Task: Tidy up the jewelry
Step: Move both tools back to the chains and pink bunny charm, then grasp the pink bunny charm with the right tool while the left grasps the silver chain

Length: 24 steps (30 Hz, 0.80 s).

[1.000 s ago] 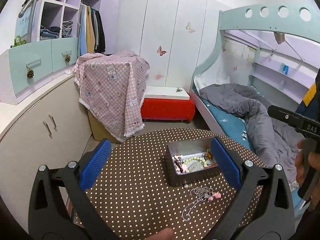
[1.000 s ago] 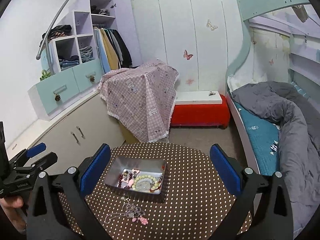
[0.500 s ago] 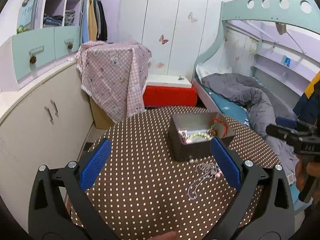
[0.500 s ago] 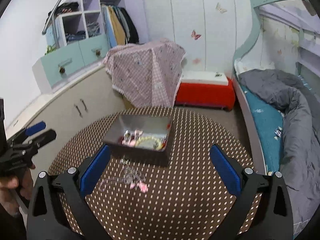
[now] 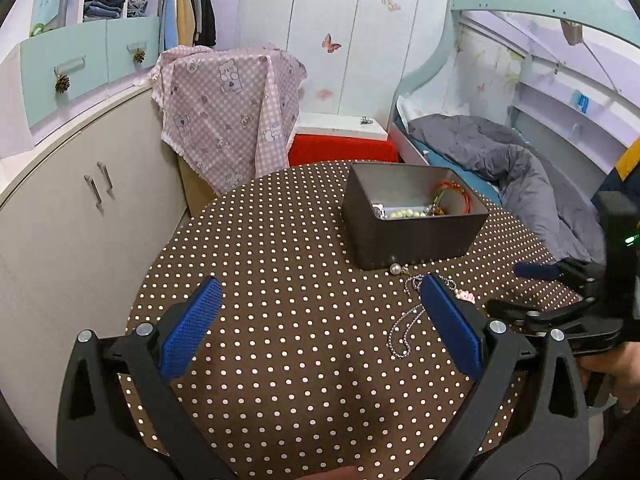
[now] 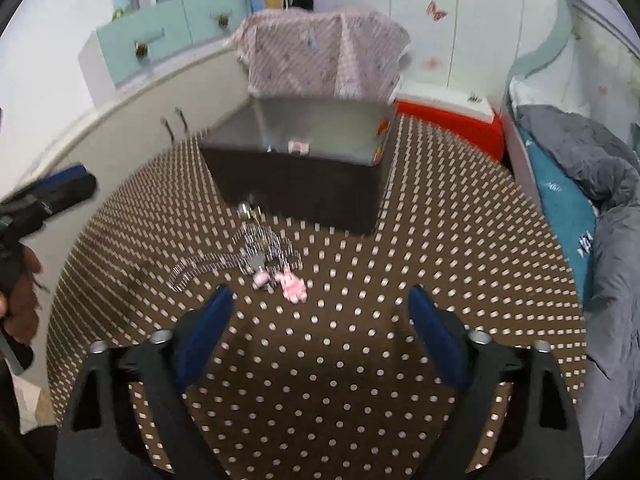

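A dark open metal box [image 5: 412, 228] holding beads and bracelets stands on a round brown polka-dot table [image 5: 280, 320]; it also shows in the right wrist view [image 6: 304, 176]. A silver chain necklace with pink charms [image 6: 260, 264] lies on the table in front of the box, also visible in the left wrist view [image 5: 408, 328]. A pearl earring [image 5: 395, 268] lies against the box's front. My left gripper [image 5: 320, 320] is open and empty, low over the table. My right gripper [image 6: 320, 320] is open and empty, just short of the necklace; it also shows in the left wrist view [image 5: 520, 288].
A cabinet [image 5: 80, 208] runs along the left. A pink checked cloth [image 5: 228, 112] covers something behind the table. A red and white box [image 5: 340, 140] sits on the floor. A bed with a grey duvet [image 5: 500, 168] stands at the right.
Both grippers have come down and forward toward the table. The box and necklace now look larger and closer. Both stay open.
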Each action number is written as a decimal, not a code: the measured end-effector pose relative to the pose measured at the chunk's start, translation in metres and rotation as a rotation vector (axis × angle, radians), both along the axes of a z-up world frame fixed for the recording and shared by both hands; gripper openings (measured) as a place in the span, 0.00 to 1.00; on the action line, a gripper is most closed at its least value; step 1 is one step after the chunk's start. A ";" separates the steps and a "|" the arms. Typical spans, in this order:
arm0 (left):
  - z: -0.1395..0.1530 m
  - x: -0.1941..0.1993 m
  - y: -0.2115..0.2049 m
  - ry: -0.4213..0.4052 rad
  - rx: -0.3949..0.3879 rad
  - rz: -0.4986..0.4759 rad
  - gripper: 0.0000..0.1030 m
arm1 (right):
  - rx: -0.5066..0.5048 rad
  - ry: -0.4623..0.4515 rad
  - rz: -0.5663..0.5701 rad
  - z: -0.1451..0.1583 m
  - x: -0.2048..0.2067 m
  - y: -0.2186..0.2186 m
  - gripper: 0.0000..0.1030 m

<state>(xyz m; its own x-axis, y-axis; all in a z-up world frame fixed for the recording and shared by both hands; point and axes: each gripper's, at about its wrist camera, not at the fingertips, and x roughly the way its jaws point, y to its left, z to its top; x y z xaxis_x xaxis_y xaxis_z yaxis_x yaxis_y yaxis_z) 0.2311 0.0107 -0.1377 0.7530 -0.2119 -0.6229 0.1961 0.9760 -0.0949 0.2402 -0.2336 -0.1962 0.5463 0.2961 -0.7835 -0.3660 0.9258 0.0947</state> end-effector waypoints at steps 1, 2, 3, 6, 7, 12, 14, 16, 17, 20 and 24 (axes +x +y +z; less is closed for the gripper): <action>-0.001 0.000 -0.001 0.003 0.002 -0.003 0.94 | -0.002 0.007 0.007 -0.004 0.002 0.000 0.60; -0.002 0.001 -0.003 0.006 0.004 -0.005 0.94 | -0.003 0.009 0.014 -0.006 0.004 0.001 0.59; -0.002 0.002 -0.005 0.010 0.007 -0.008 0.94 | -0.004 0.005 0.025 -0.008 0.006 0.003 0.59; -0.006 0.005 -0.011 0.021 0.016 -0.020 0.94 | -0.021 -0.008 0.072 -0.012 0.012 0.013 0.58; -0.008 0.006 -0.014 0.024 0.019 -0.025 0.94 | -0.028 -0.015 0.091 -0.013 0.013 0.018 0.57; -0.013 0.011 -0.027 0.036 0.038 -0.051 0.94 | -0.059 -0.031 0.139 -0.013 0.011 0.026 0.15; -0.016 0.014 -0.035 0.044 0.049 -0.067 0.94 | -0.035 -0.021 0.130 -0.012 0.008 0.021 0.15; -0.020 0.016 -0.044 0.053 0.062 -0.092 0.94 | -0.002 -0.014 0.102 -0.011 0.004 0.010 0.15; -0.022 0.018 -0.051 0.057 0.074 -0.109 0.94 | 0.006 -0.015 0.087 -0.010 0.002 0.006 0.15; -0.033 0.026 -0.072 0.082 0.116 -0.159 0.94 | 0.056 -0.014 0.037 -0.006 0.001 -0.009 0.15; -0.050 0.037 -0.099 0.107 0.172 -0.206 0.94 | 0.085 -0.009 0.006 -0.002 0.001 -0.019 0.15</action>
